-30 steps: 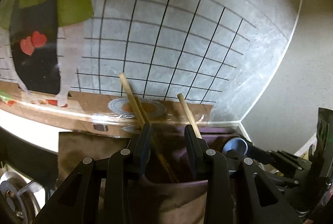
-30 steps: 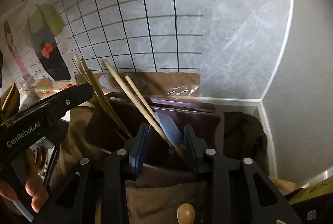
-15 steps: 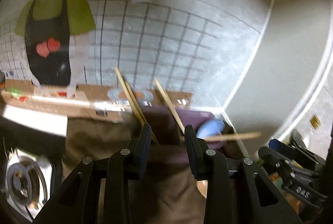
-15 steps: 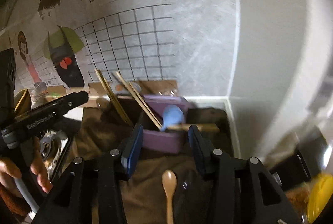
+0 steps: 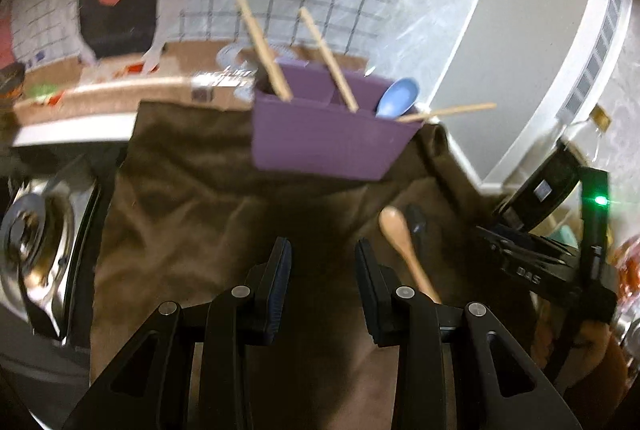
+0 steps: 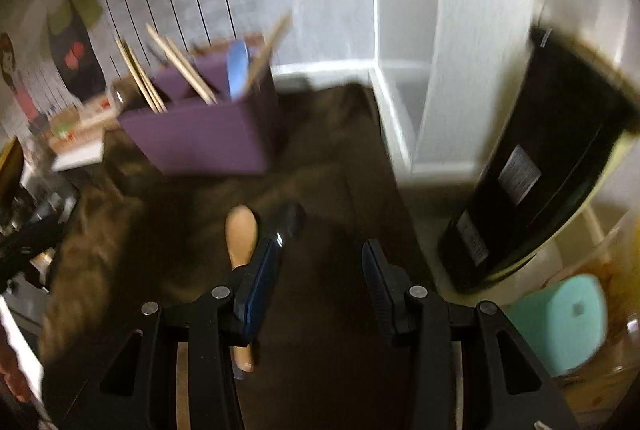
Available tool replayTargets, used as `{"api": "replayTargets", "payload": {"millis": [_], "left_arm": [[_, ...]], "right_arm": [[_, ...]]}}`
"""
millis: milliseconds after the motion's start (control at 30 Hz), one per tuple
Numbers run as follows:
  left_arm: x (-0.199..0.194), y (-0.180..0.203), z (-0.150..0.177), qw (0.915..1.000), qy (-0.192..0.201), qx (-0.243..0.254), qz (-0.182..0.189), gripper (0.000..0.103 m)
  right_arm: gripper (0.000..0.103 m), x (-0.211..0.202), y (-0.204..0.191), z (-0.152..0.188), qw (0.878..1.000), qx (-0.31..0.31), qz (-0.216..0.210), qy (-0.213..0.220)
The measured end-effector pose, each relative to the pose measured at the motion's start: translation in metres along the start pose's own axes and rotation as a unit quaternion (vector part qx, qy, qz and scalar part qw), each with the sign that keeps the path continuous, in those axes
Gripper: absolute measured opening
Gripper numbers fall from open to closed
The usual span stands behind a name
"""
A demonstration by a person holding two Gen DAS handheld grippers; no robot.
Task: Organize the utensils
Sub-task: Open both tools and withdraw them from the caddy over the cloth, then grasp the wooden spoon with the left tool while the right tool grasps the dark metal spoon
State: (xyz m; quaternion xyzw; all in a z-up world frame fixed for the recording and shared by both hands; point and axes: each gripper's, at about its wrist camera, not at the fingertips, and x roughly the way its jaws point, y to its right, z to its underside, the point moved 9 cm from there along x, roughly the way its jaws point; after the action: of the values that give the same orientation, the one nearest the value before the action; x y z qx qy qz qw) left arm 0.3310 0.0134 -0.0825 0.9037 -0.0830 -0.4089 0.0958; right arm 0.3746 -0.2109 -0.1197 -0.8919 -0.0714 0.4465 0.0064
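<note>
While wooden spoon [image 5: 403, 245] lies on brown cloth [image 5: 192, 198], both grippers' jaws gape wide, w/ nothing held.

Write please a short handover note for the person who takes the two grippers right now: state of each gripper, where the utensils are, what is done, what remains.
Left gripper: open, empty, over the brown cloth.
Right gripper: open, empty, over the same cloth.
Purple box stands at the far end of the cloth. Inside it: chopsticks, a blue spoon, and one wooden stick lying tilted over the right rim.
Done: those pieces are in the box.
Left: a wooden spoon and a dark spoon beside it lie on the cloth, between the two grippers. The right view is blurred.
</note>
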Motion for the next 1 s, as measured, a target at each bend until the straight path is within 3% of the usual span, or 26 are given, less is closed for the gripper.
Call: {"api": "replayTargets", "payload": {"millis": [233,433,800,833,1000], "left_arm": [[-0.006,-0.031,0.023,0.9994,-0.012,-0.029,-0.015,0.034],[-0.01,-0.048,0.031,0.999,-0.012,-0.032,-0.028,0.034],[-0.003,-0.052,0.042,0.9988,-0.031,-0.028,-0.025,0.034],[-0.002,-0.05,0.043,0.9988,-0.034,-0.028,-0.023,0.034],[0.013,-0.031,0.043,0.9987,-0.049,-0.013,-0.007,0.034]], "right_arm": [[0.038,0.039,-0.02,0.012,0.999,-0.007,-0.014,-0.032],[0.035,0.06,-0.034,0.002,0.999,-0.034,0.017,-0.029],[0.035,0.085,-0.042,-0.014,0.998,-0.037,0.032,-0.029],[0.031,0.084,-0.042,-0.014,0.998,-0.036,0.03,-0.031],[0.03,0.065,-0.031,-0.006,0.999,-0.024,0.037,-0.029]]}}
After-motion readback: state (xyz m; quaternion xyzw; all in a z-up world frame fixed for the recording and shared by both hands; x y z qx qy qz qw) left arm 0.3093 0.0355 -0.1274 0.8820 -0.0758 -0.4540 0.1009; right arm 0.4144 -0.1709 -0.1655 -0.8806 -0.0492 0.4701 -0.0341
